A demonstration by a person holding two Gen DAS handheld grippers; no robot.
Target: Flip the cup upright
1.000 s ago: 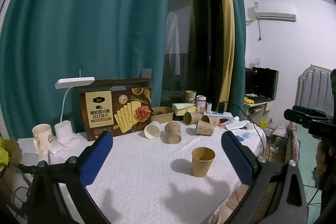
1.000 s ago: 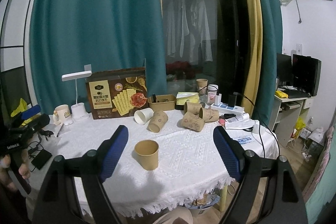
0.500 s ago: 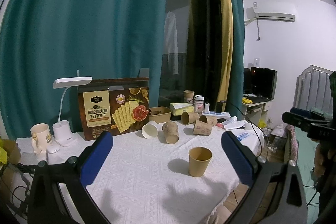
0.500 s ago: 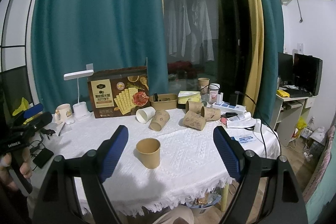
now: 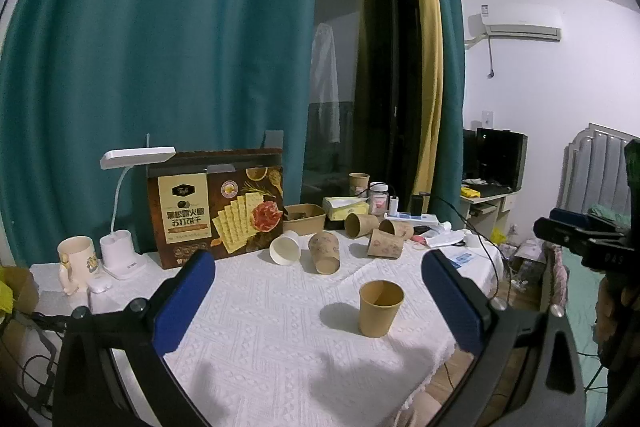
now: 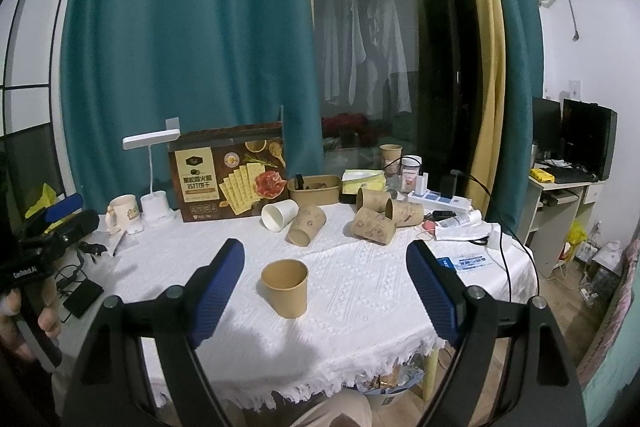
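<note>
A plain brown paper cup [image 5: 380,307] stands upright, mouth up, on the white tablecloth; it also shows in the right wrist view [image 6: 286,287]. Behind it lie a white cup [image 6: 279,215] and several printed brown cups [image 6: 306,225] on their sides. My left gripper [image 5: 316,301] is open and empty, held back from the table with the upright cup between its fingers' line of sight. My right gripper [image 6: 326,291] is open and empty, well short of the cup.
A cracker box [image 6: 230,177], a white desk lamp [image 6: 154,187], a mug [image 6: 122,211], a brown tray [image 6: 314,189], a tissue pack and a power strip [image 6: 438,201] stand along the back. The fringed table edge [image 6: 320,385] is near me. A desk with a monitor stands at the right.
Both grippers have drawn back a little from the table, so the cups look smaller. The upright cup and the lying cups have not moved.
</note>
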